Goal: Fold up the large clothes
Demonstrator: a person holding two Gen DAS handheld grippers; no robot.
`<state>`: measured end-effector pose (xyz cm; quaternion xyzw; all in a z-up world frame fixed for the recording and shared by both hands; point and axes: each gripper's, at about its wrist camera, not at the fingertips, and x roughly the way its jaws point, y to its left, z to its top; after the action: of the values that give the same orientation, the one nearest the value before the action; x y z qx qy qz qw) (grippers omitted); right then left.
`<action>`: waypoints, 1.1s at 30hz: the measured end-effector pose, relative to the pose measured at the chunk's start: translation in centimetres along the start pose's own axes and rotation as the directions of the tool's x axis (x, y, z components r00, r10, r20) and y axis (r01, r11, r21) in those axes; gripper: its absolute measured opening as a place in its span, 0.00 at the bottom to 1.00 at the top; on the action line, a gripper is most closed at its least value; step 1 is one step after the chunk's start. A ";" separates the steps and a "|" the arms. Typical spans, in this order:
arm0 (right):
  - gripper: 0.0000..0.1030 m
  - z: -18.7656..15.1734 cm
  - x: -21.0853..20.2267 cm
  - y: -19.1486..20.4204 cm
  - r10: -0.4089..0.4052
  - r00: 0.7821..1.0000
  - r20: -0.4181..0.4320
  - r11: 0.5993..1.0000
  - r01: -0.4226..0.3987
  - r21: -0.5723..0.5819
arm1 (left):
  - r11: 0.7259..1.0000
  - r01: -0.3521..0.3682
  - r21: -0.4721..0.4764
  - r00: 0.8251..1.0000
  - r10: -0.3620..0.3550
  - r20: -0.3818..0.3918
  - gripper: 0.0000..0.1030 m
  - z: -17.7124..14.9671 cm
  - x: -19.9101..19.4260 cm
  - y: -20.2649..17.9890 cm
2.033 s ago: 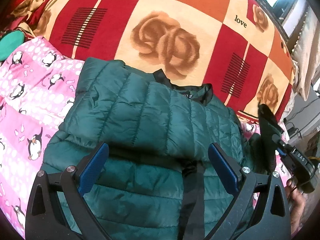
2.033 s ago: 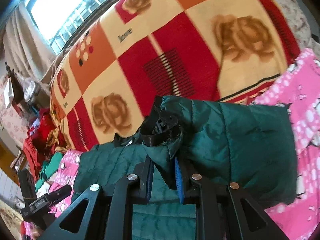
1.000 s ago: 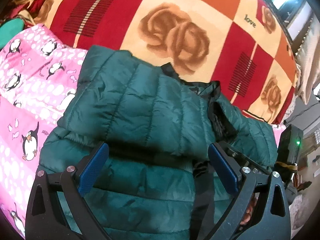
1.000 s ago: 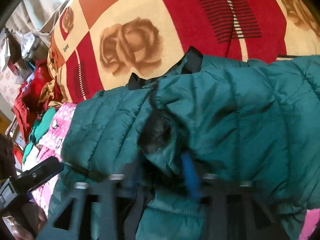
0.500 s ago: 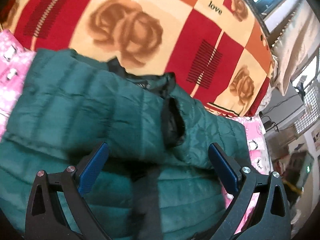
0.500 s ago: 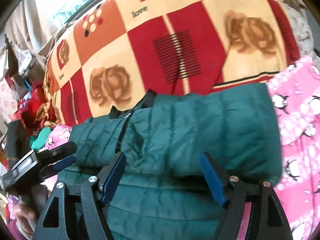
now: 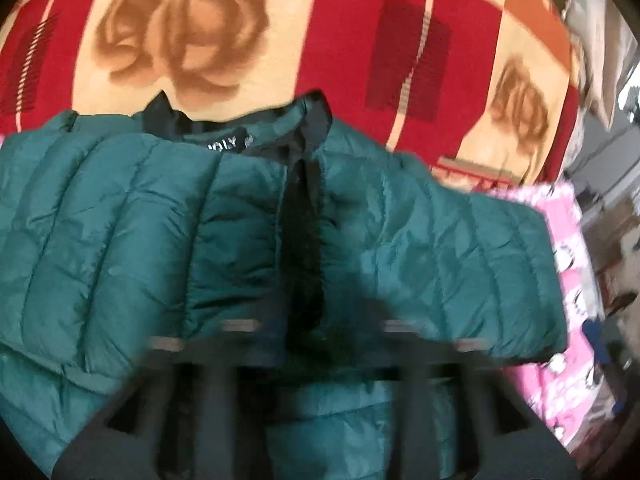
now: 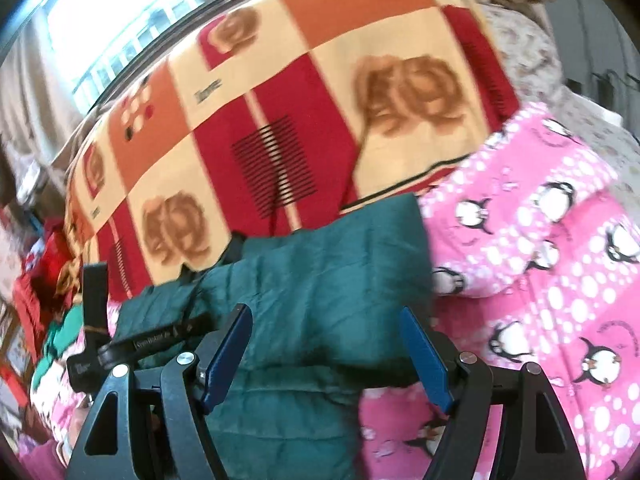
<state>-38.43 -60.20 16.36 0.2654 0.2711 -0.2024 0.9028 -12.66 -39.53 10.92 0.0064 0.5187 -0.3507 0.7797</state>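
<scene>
Green quilted jacket lies crosswise just ahead of the right hand-held gripper, jaws apart; the left hand-held gripper is blurred, perhaps closing.

Daylight via blown-out window strip top left, right view. Left view w/ heavy motion blur, black two-finger left gripper smeared; teal quilted puffer jacket soft. Fisheye bends edges, dark corners.

Your right gripper shows black angular arms, silver screws and blue finger pads. Your left gripper blurs black.
</scene>
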 end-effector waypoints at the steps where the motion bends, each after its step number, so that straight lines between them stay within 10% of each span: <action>1: 0.72 0.1 -0.1 -0.5 -0.004 1.000 0.005 1.000 0.004 0.019 | 1.000 0.021 -0.014 1.000 -0.021 0.005 0.16 0.2 -0.1 0.2; 19: 0.72 0.1 6.7 2.2 0.063 0.991 -0.117 0.998 -0.064 -0.001 | 0.982 -0.186 -0.021 0.941 0.185 0.284 0.08 1.3 -11.3 10.4; 33: 0.72 -1.8 17.3 10.7 0.020 0.960 -0.280 0.946 -0.109 -0.306 | 0.965 -0.254 -0.066 0.939 0.262 0.223 0.08 -1.6 -10.0 16.6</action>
<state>-20.28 -54.68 8.73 0.1505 0.4130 -0.0875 0.8940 -6.94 -21.02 12.47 0.0194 0.4261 -0.2343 0.8736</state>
